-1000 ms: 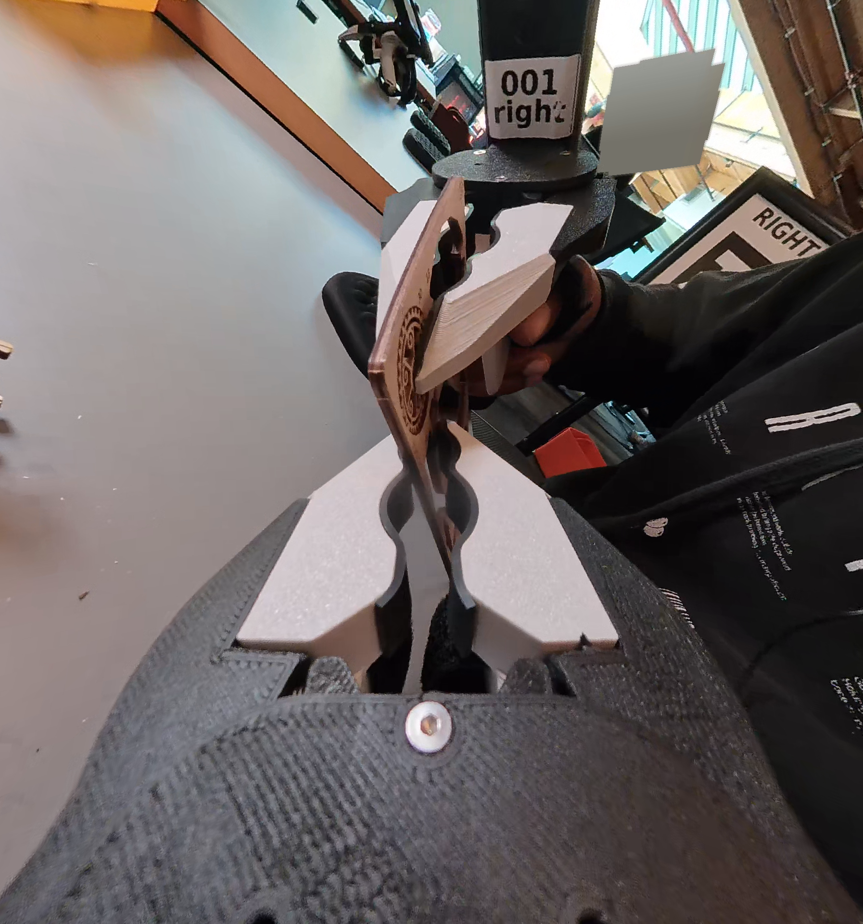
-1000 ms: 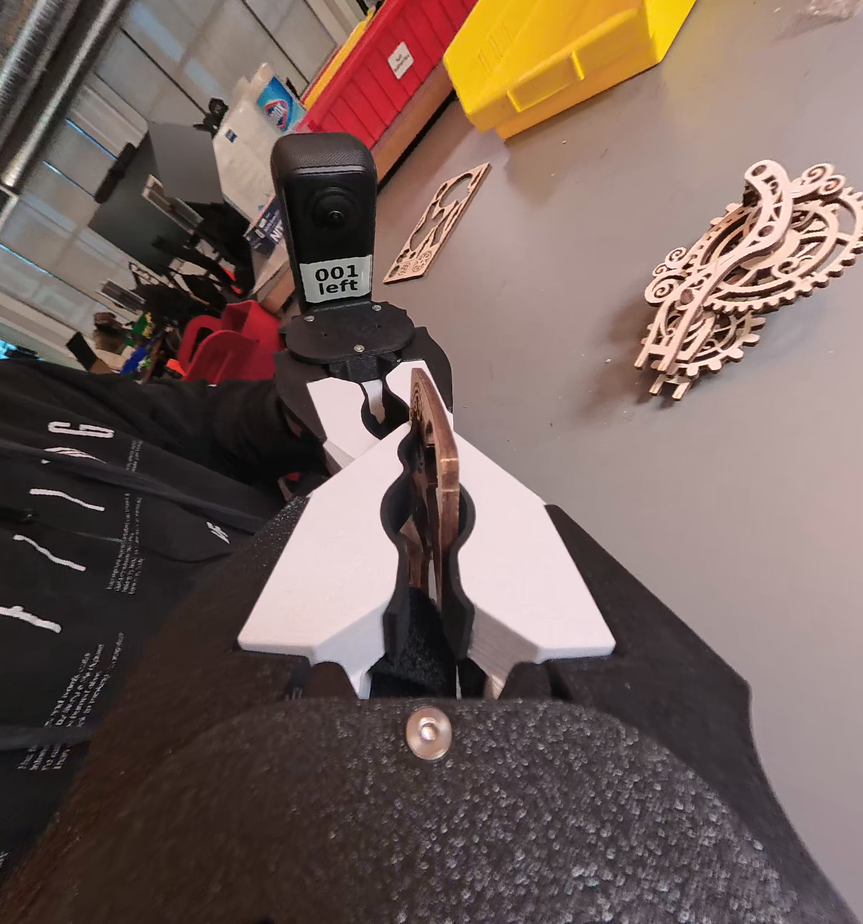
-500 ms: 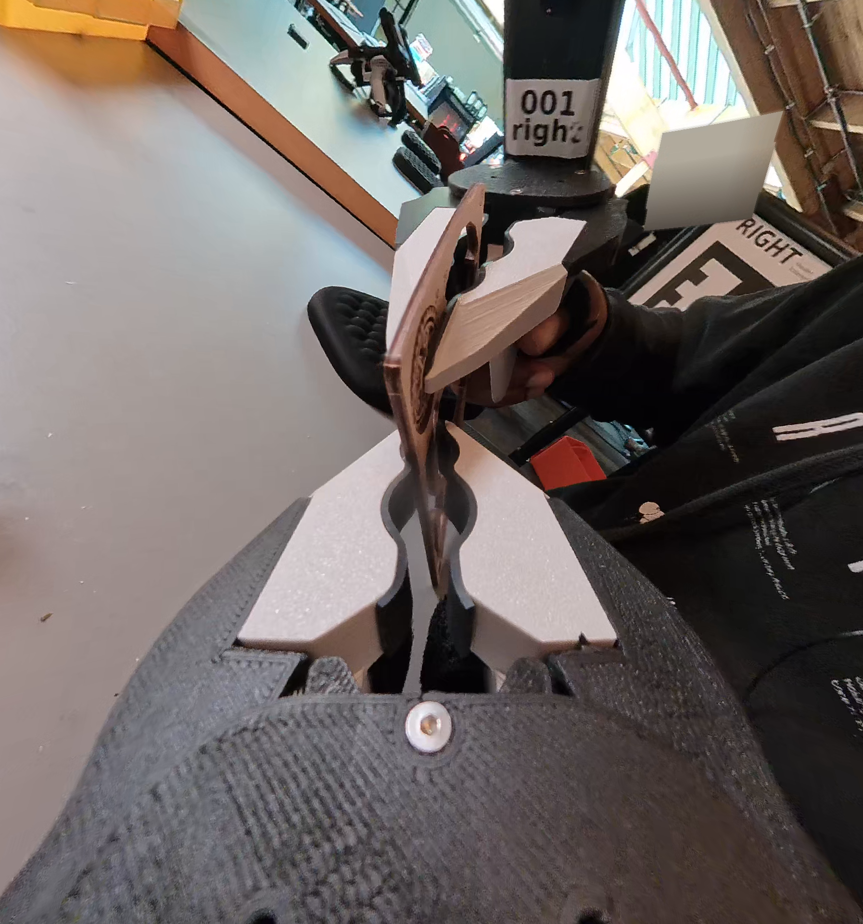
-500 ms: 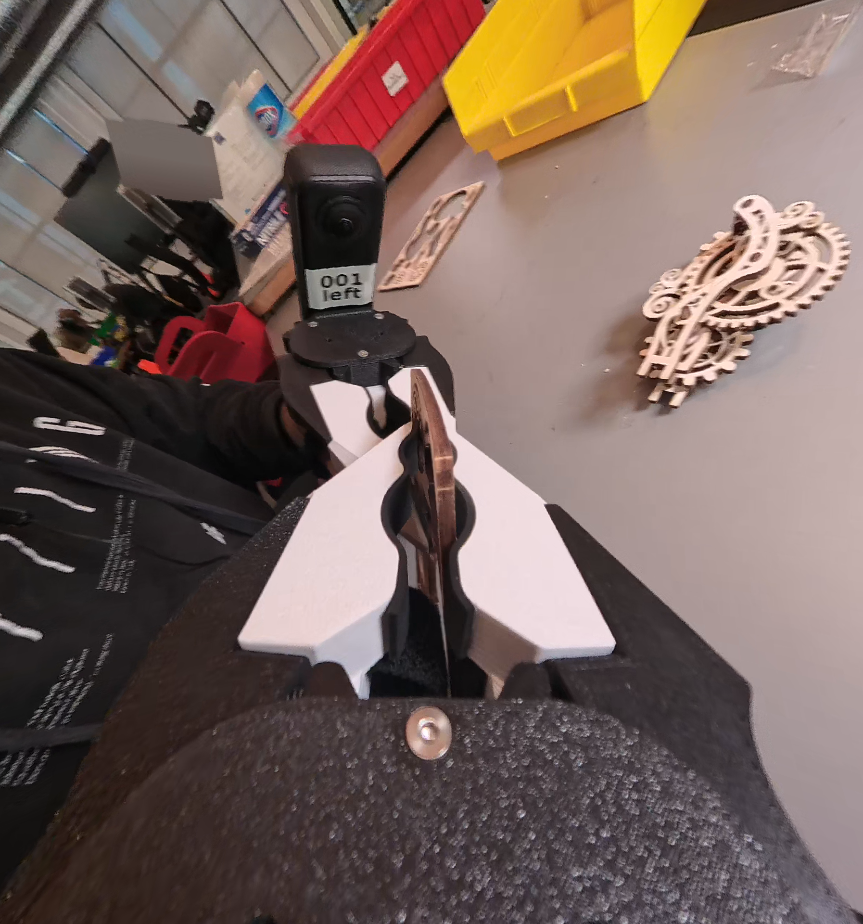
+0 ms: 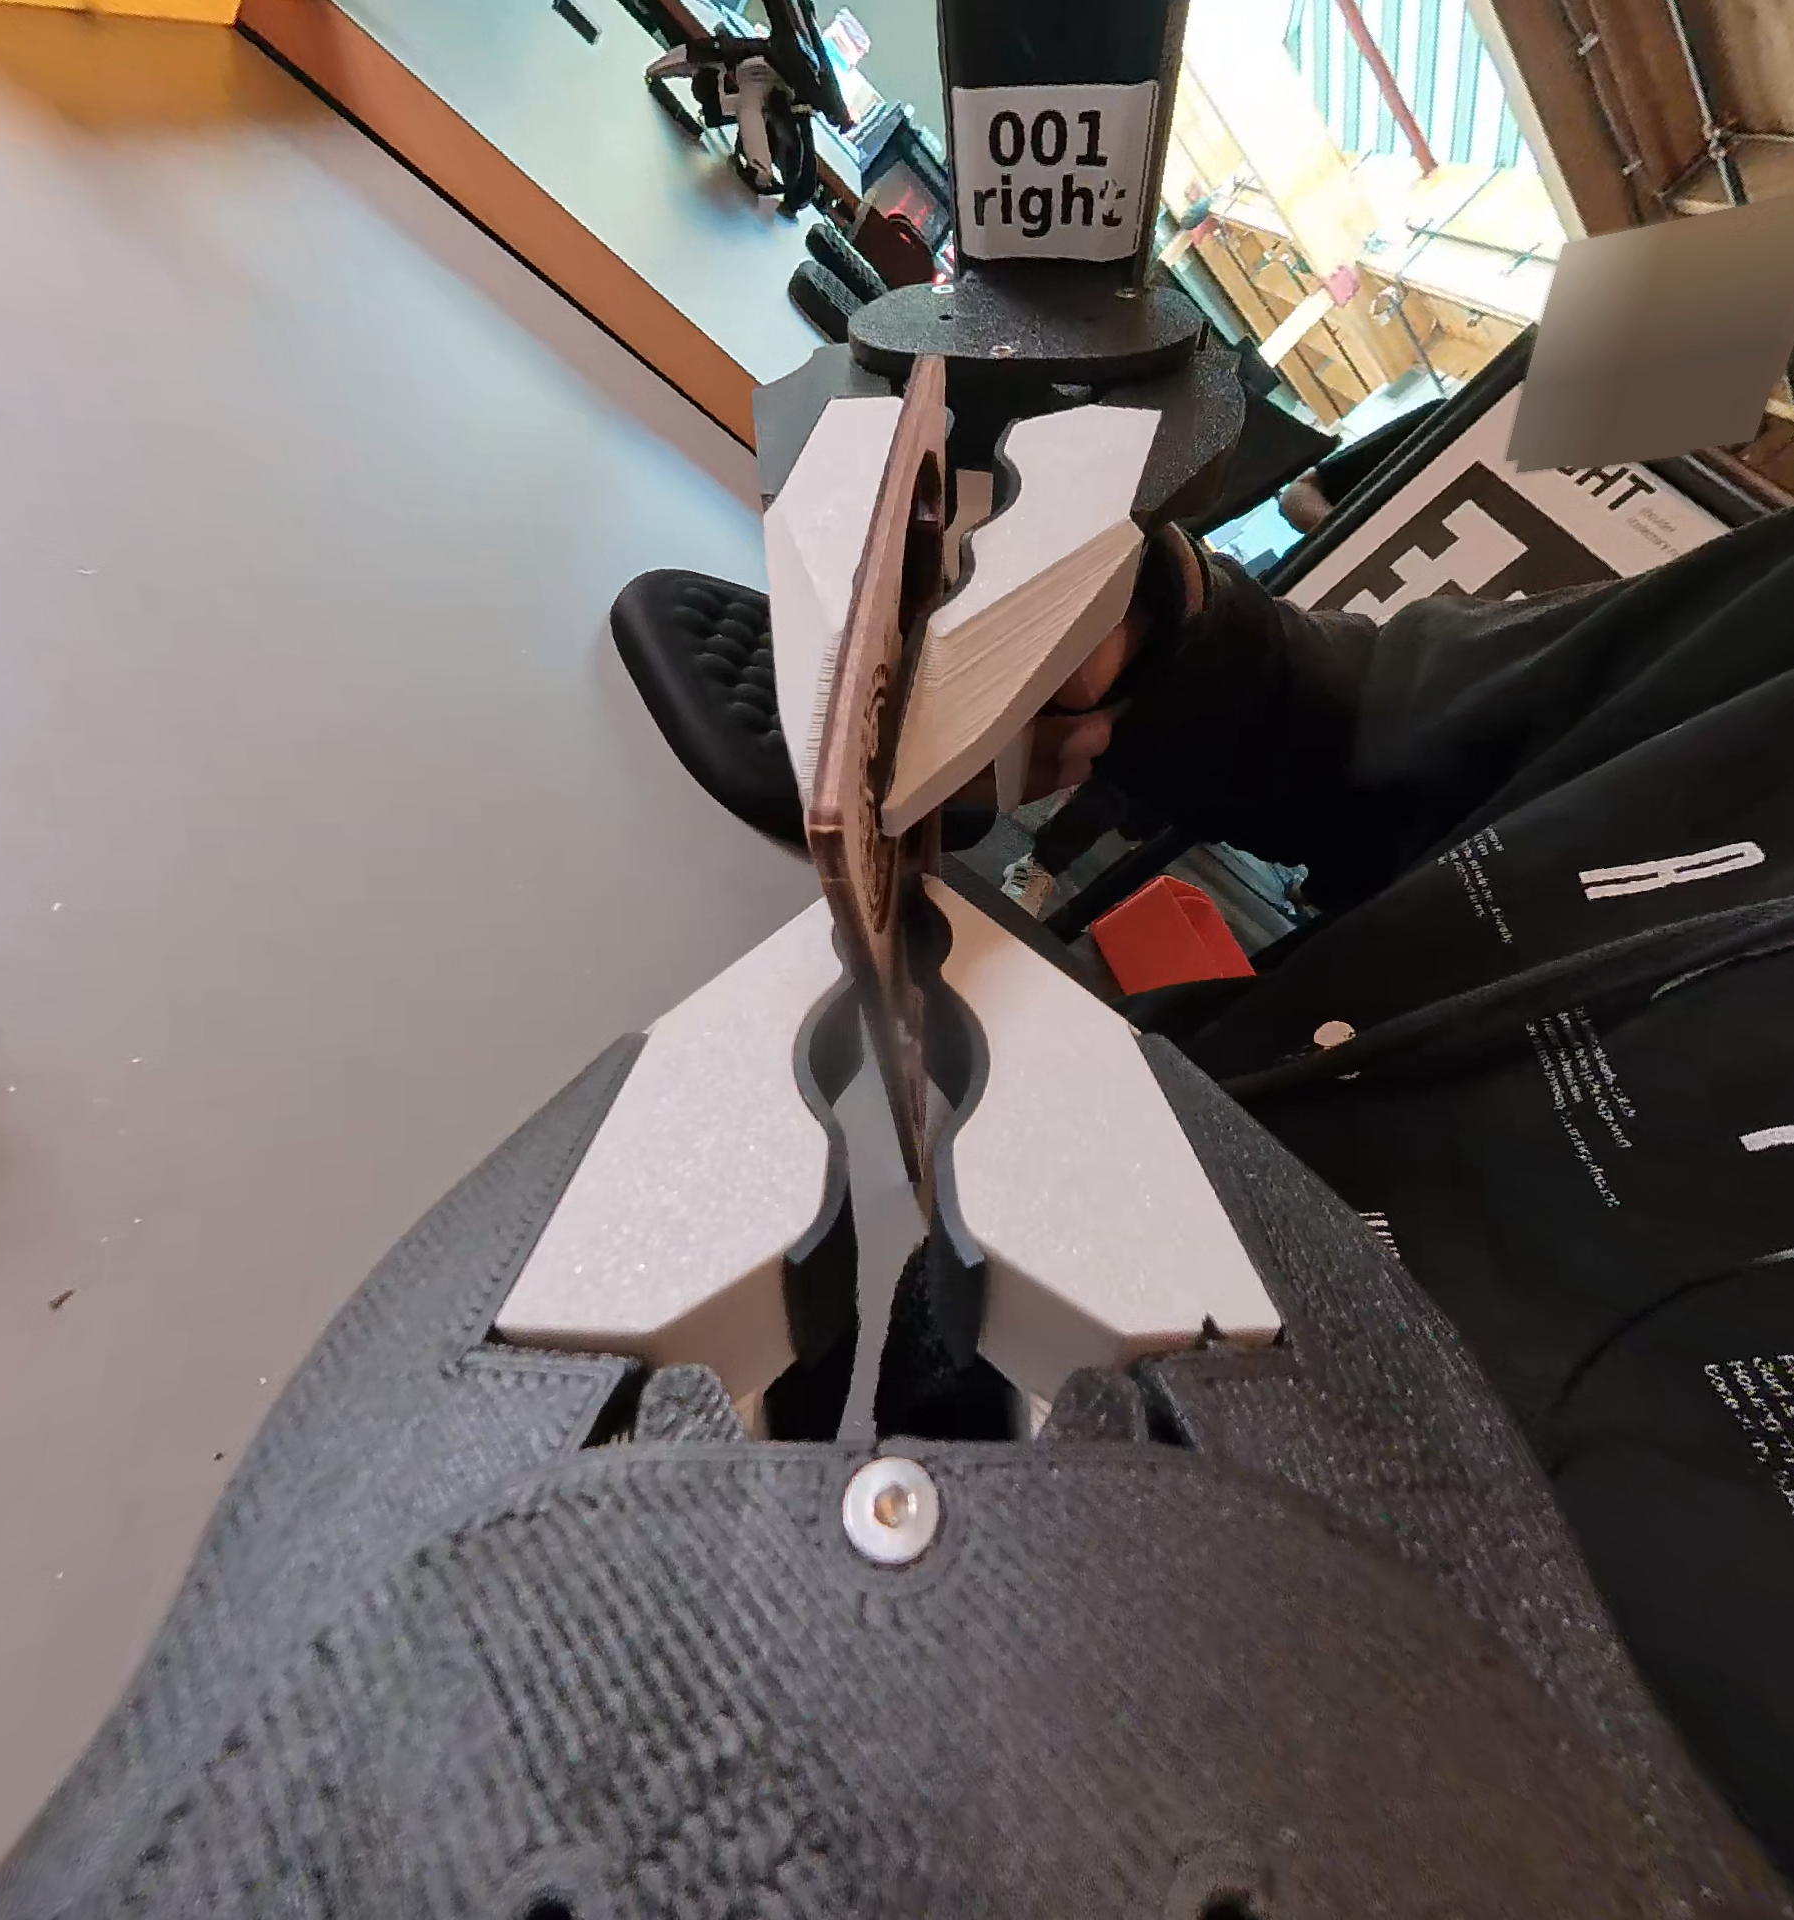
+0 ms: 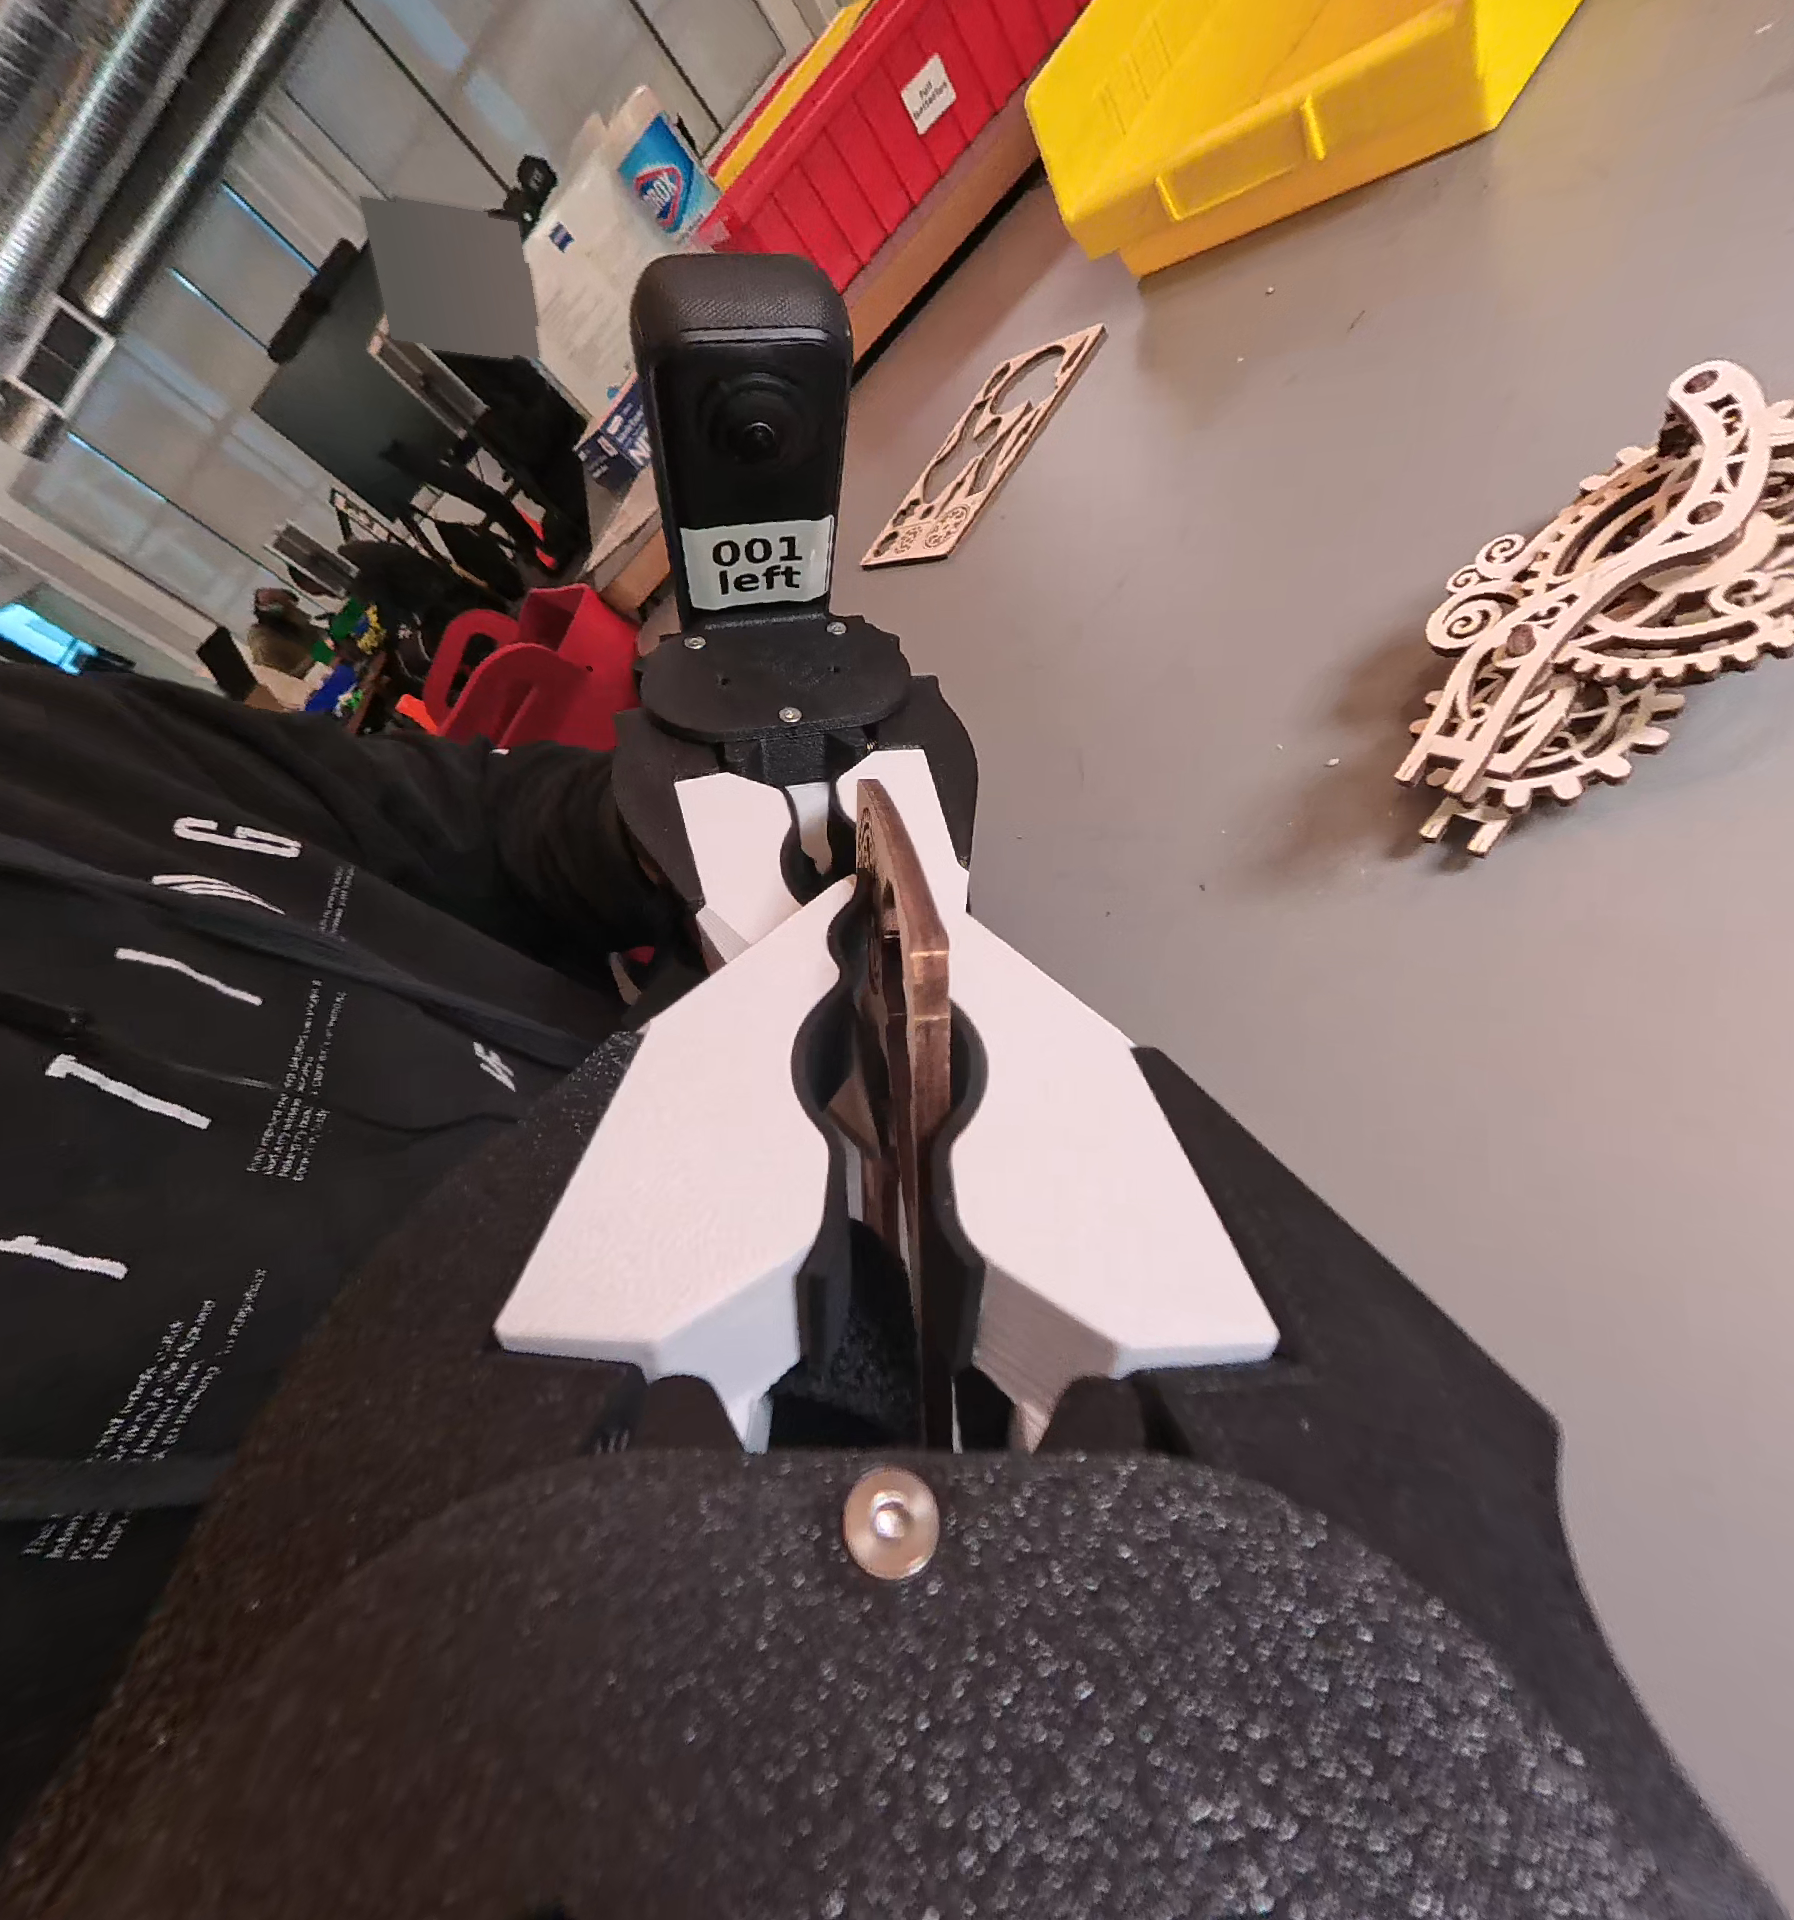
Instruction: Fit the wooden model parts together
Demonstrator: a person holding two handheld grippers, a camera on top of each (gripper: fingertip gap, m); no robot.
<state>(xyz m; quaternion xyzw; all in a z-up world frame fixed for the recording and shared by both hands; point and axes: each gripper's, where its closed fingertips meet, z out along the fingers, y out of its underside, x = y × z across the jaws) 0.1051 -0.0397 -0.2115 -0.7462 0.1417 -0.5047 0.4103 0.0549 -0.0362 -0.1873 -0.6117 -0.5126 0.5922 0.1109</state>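
Pinching one thin, dark-stained wooden plate (image 5: 877,727) between them, both grippers are meeting nose to nose above the grey table (image 5: 249,727). Seen edge-on, the plate is running from the narrow slot of the left gripper (image 5: 888,914) up into the closed white fingers (image 5: 1018,665) of the right gripper (image 6: 888,914) — each pair of pads is pressing on a flat face, so both are clamped down to the plate's own thickness. From the right wrist view a second, thinner brown layer seems to be sitting against the plate inside the jaws, though whether it is a separate part I cannot tell.

Well away from the plate, to its right in that view, the pale, half-built gear model (image 6: 1641,613) is lying on the table, and beyond it a punched-out wooden sheet (image 6: 986,447) is lying near the yellow bin (image 6: 1288,114).

Likely trouble from here: with two rigid grips on one slim piece, any twist or mismatch between the hands is loading the wood across its thickness — it could crack or snap at the engraved cut-outs. A release by one side before the other is squarely seated could let the plate pivot and slip out over the table edge.
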